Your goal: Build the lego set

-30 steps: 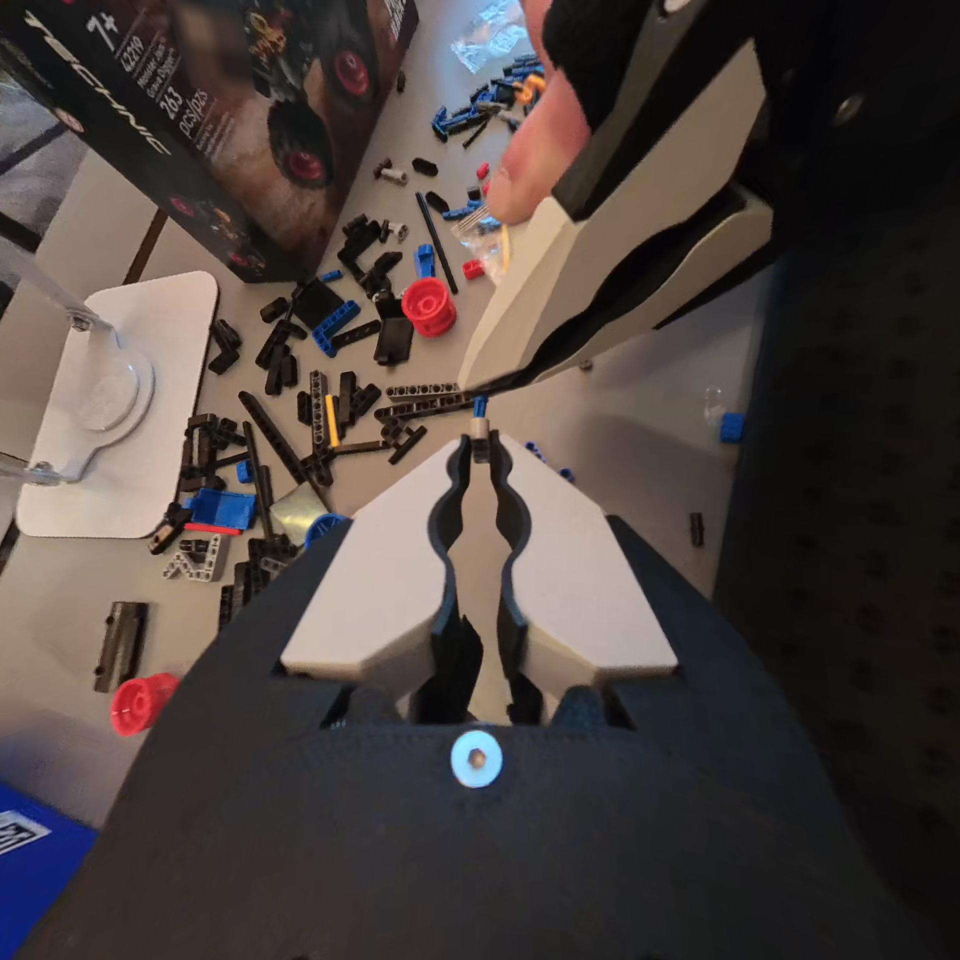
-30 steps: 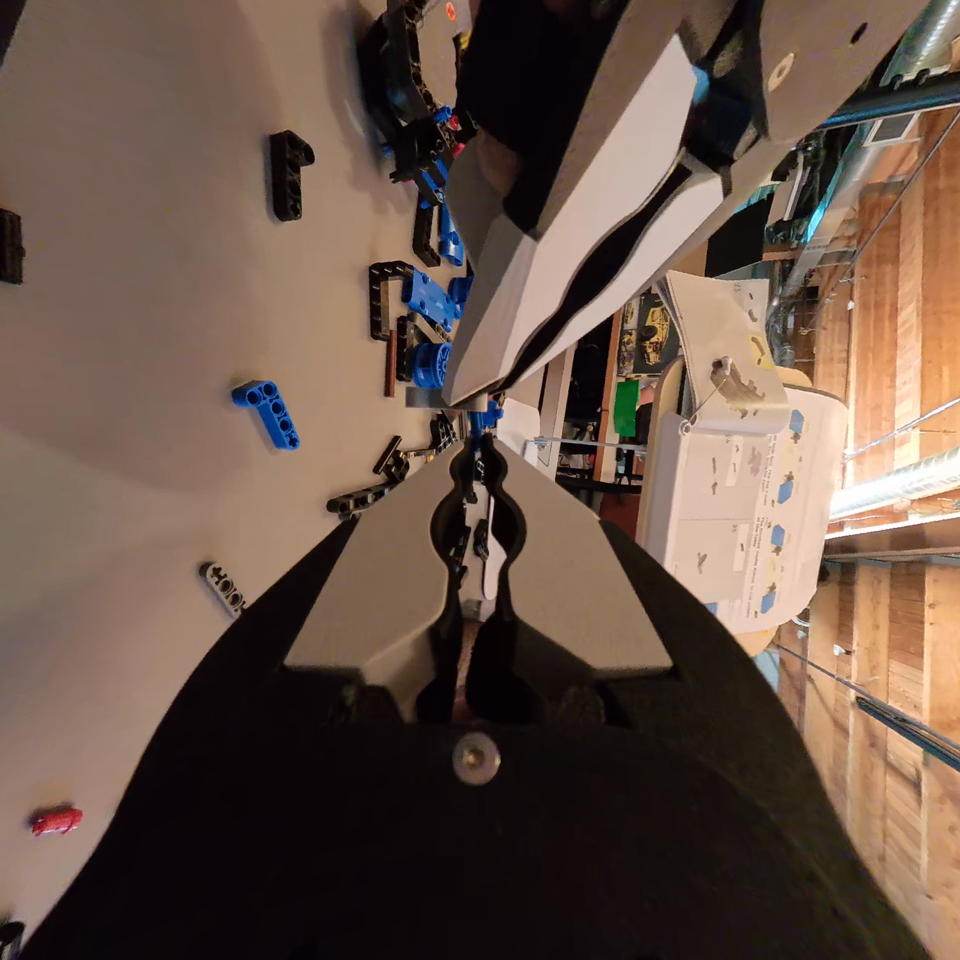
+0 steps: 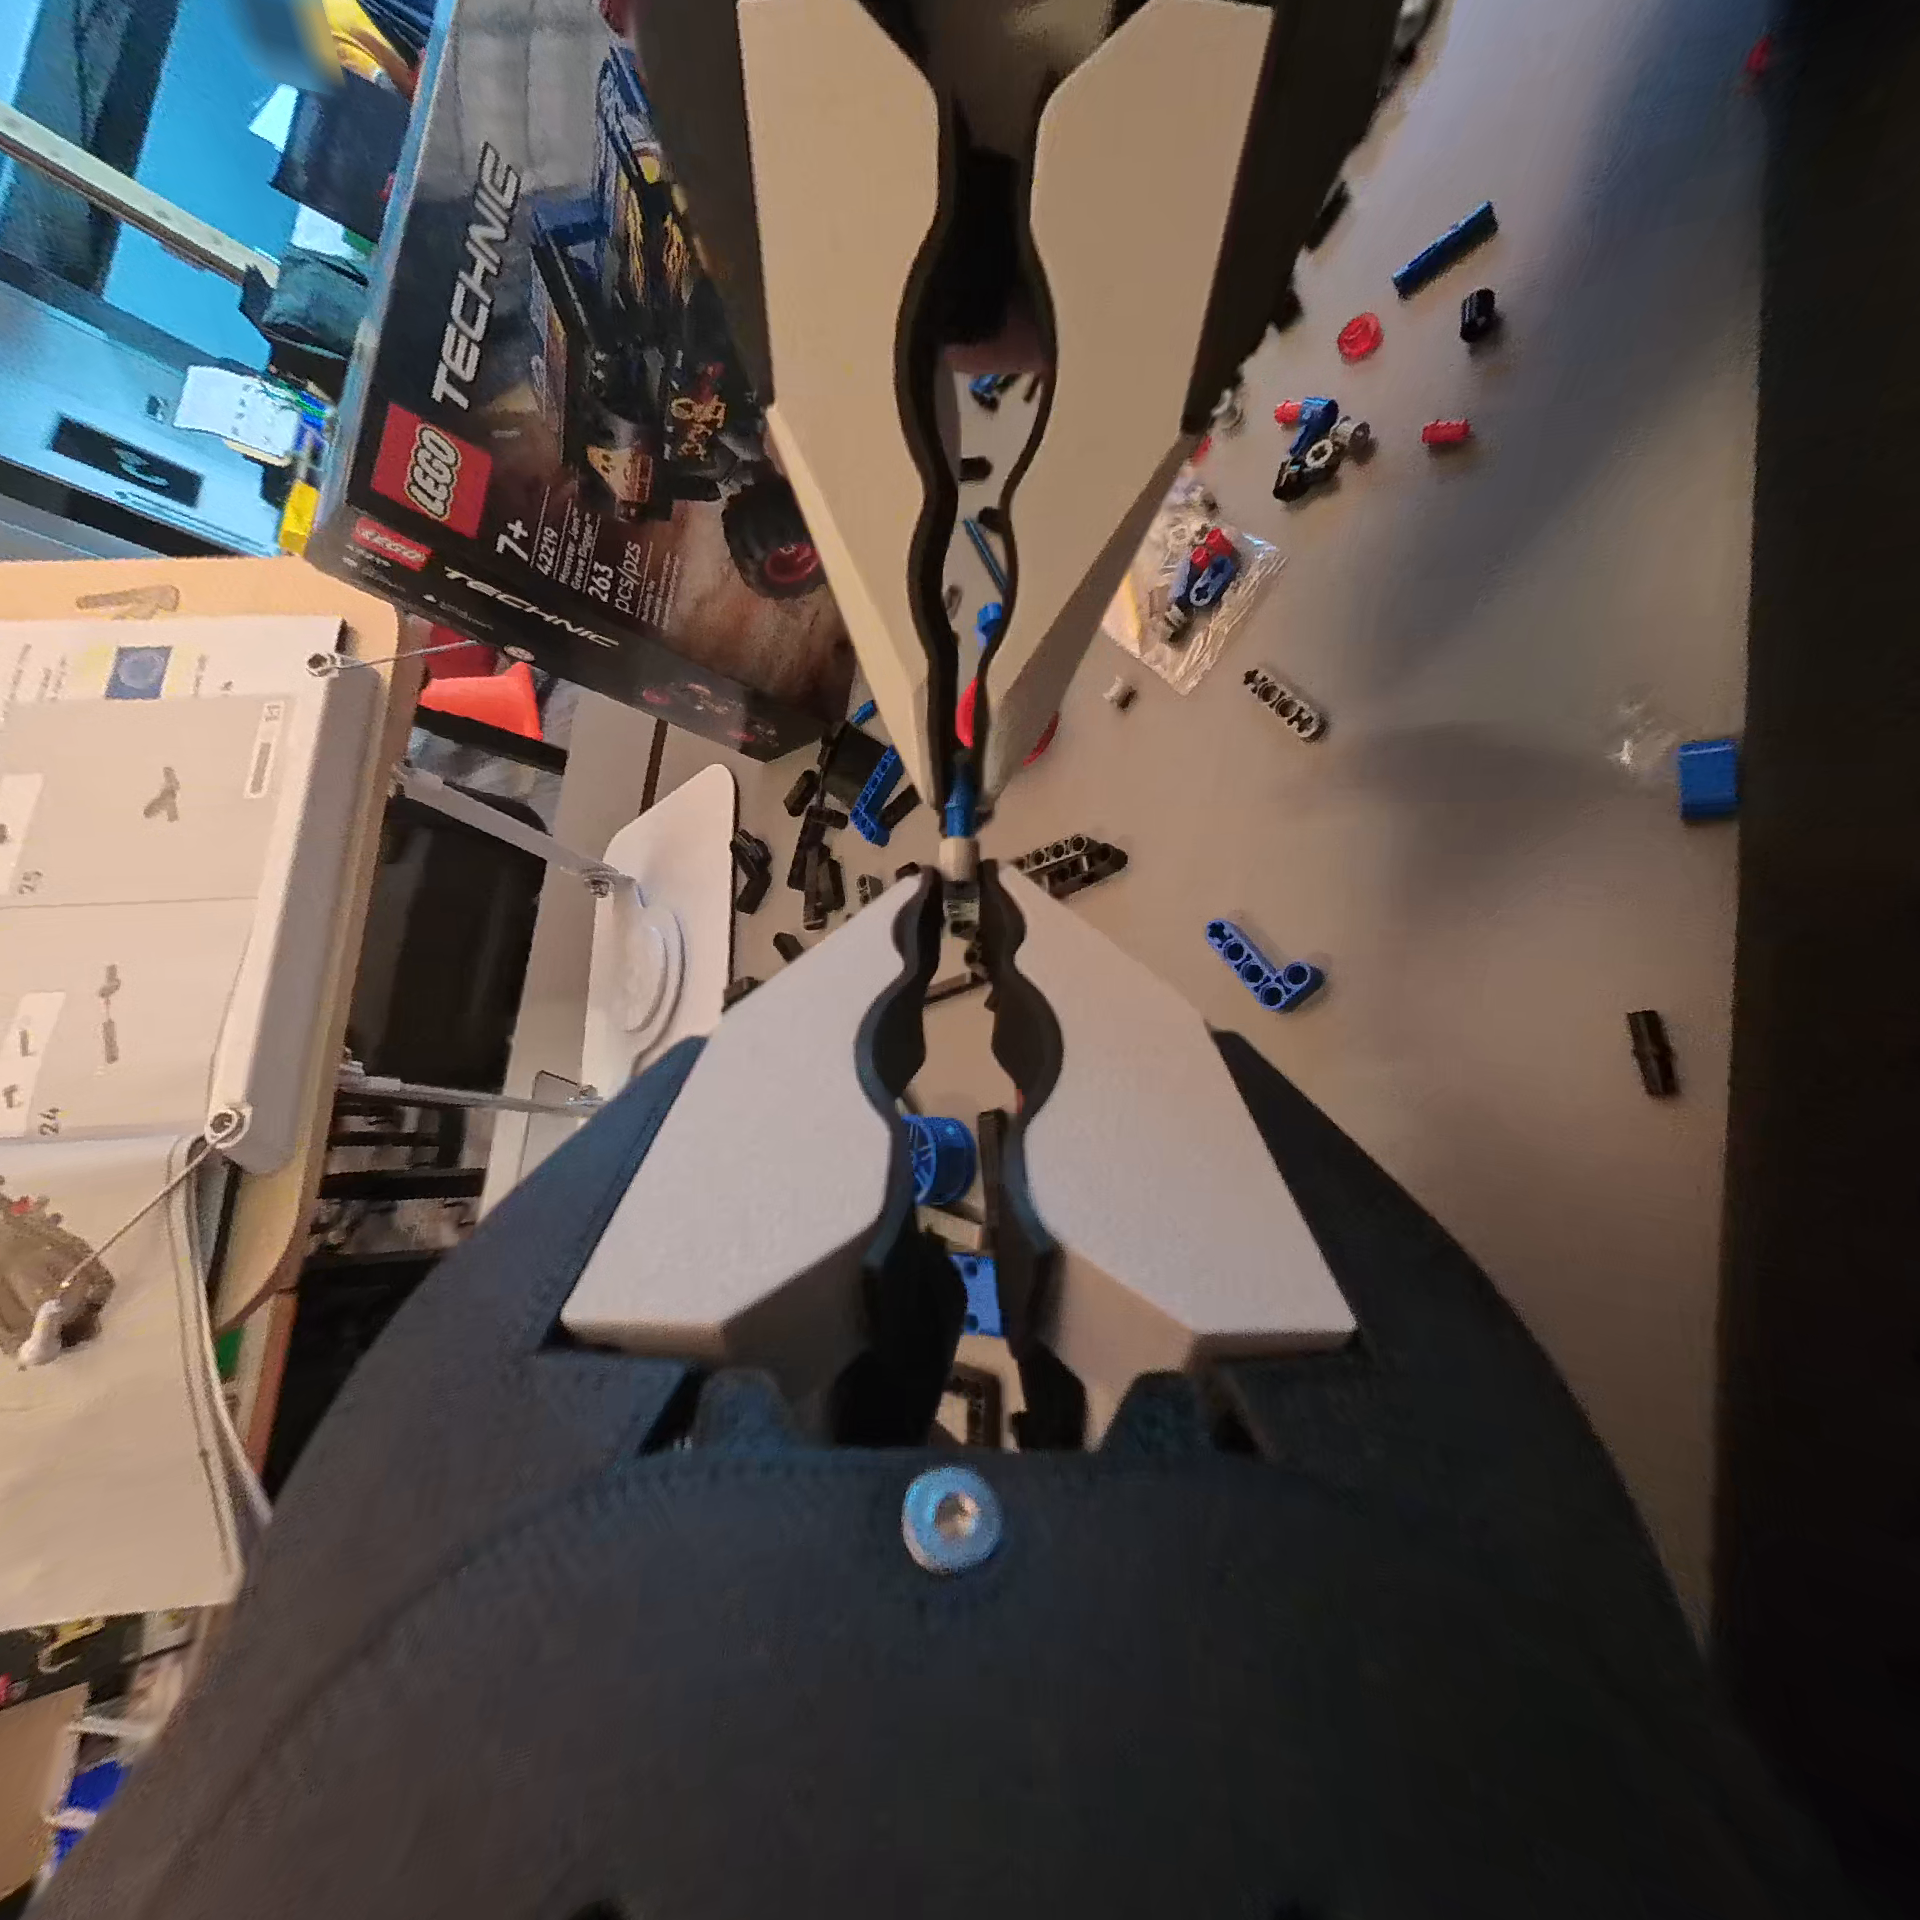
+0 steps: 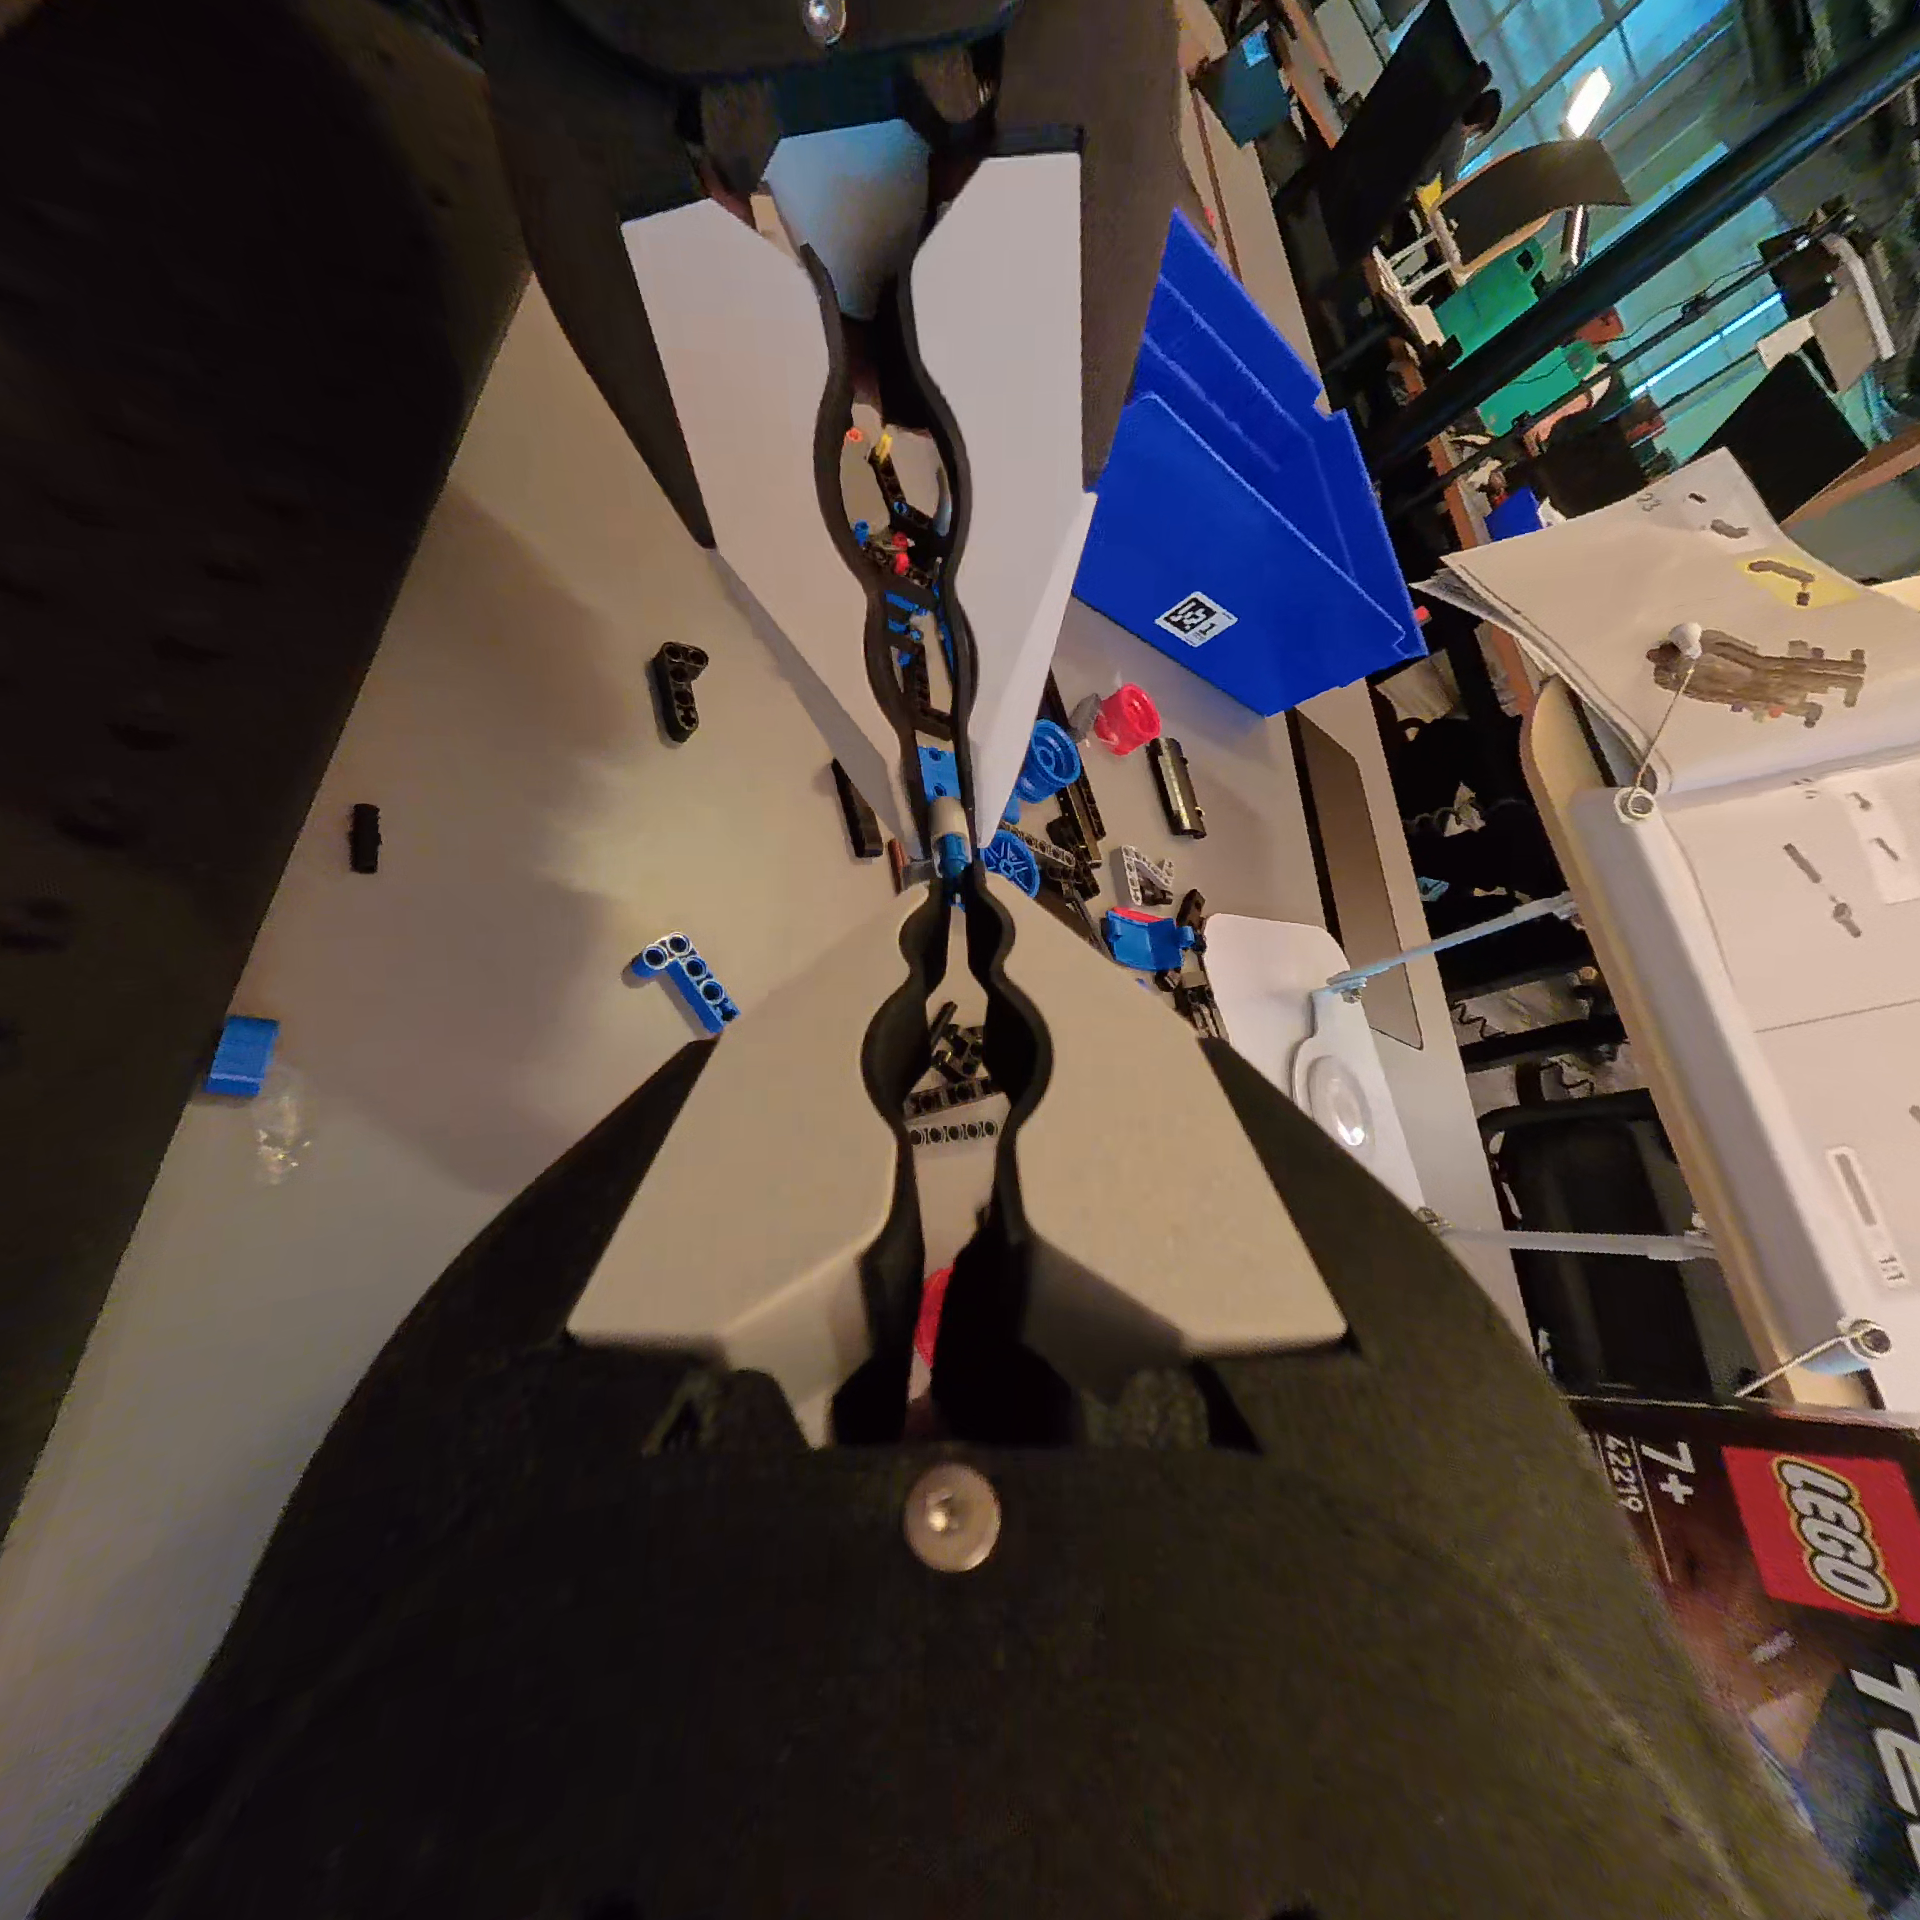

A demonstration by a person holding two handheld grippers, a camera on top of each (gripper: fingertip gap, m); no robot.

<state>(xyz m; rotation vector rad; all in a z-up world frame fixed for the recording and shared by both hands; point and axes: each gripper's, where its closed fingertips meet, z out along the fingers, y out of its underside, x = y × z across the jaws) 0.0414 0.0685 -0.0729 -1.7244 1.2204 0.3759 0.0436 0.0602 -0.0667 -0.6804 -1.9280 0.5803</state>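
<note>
Blue bin [image 4: 1226,540] contents hidden; left gripper [image 3: 958,902] pinches a grey bush [image 3: 957,858], right gripper [image 4: 951,891] a blue pin [image 4: 948,854].

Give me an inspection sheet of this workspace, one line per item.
Surface: grey table, bare in patches.
Job's things: blue pin and grey bush joined between the gripper tips; loose parts scattered; booklet open on a stand.
Clutter: plastic bag, Lego box, blue bin.
Grippers: left gripper shut on the bush; right gripper shut on the pin.
Cables: nothing seen.
Surroundings: shelves and workshop gear, blurred.
</note>
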